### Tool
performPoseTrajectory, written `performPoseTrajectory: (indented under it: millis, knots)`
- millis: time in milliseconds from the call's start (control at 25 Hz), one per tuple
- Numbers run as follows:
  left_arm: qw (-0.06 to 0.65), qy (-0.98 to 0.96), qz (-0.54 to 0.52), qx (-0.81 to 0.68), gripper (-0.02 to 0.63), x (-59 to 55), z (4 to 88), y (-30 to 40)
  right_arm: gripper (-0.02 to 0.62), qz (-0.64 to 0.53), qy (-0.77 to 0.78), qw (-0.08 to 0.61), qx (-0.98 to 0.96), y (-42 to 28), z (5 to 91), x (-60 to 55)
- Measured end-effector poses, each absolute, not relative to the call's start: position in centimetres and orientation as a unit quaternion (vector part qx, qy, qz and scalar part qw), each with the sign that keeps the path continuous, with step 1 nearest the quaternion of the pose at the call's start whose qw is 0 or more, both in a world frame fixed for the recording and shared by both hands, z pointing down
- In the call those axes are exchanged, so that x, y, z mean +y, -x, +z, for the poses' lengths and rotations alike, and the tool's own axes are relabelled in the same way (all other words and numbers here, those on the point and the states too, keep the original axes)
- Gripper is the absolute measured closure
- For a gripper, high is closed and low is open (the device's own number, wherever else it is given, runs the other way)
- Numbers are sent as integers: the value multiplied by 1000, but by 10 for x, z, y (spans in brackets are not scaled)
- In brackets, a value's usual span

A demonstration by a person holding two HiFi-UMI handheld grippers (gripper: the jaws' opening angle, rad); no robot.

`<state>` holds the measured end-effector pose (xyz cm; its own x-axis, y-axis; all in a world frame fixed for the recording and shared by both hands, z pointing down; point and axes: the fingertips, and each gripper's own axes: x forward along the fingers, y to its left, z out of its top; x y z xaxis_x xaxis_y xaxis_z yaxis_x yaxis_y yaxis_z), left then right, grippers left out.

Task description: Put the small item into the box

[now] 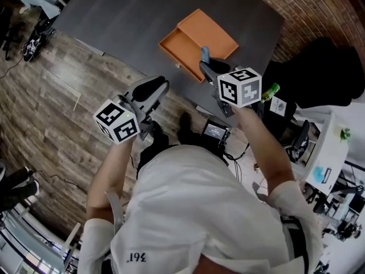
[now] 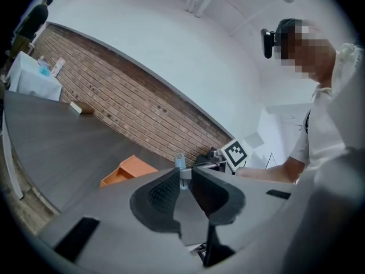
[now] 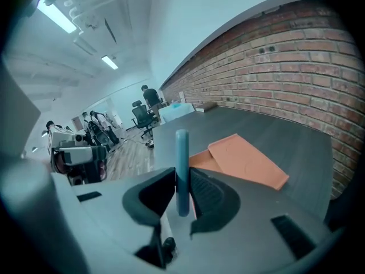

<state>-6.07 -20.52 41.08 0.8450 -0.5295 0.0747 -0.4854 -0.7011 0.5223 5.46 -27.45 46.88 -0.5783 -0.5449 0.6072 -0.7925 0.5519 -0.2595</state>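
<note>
Right claw is closed on the item, a slim blue stick that stands upright between the pads and pokes out past their tips. Left claw holds nothing, with its jaws a narrow gap apart. In the head view it hangs by the near edge of the counter, at about 8 o'clock from the right one. The box, orange and open, lies on the counter with its tray toward 8 o'clock and its flat lid toward 2 o'clock. In the head view the item's tip shows against the box's near edge, at 6 o'clock. In the right gripper view the box lies ahead at 1 o'clock, apart from the claw, so the item seems short of the tray or only just reaching it. On this reading the pick-up is done and the carry is nearly done. What is left is to bring the item over the tray, lower it and open the jaws.
</note>
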Motion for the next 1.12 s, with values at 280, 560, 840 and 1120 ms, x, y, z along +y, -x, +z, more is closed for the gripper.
performPoseTrajectory:
  millis: [280, 560, 840, 1120]
  knots:
    - [284, -916, -13, -282, 534, -233, 448, 54, 509, 273, -392, 282, -832, -50, 512, -308]
    - [316, -901, 19, -297, 534, -245, 492, 48, 509, 302, -385, 333, -806, -50, 575, -324]
    - [348, -885, 36, -308, 534, -250, 520, 43, 511, 327, -372, 385, -779, -44, 625, -332]
    - [356, -879, 37, -316, 534, -249, 524, 47, 509, 321, -359, 431, -763, -33, 653, -343]
